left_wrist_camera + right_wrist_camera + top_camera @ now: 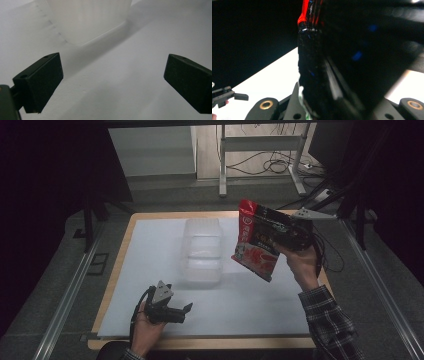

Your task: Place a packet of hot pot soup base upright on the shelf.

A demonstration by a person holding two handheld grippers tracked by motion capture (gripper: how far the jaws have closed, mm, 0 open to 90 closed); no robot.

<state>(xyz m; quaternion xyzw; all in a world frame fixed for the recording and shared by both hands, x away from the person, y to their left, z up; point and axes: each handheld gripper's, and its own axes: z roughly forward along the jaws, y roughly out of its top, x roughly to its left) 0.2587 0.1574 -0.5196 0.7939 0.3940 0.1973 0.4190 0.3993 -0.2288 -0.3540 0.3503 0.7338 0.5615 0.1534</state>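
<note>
Your left gripper (pixel 186 310) sits low over the near desk (pixel 240 312), jaws spread on nothing. Your right gripper (pixel 286 236) pinches the packet (pixel 256 241), lifted above the desk just right of the clear tub (pixel 201 251).

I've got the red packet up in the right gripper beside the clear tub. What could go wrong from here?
1. The right gripper pinches the red packet near one edge, so it hangs tilted and may slip or swing.
2. The clear tub is light-looking and unheld; the left gripper sits open and apart from it, so the packet could shove it.
</note>
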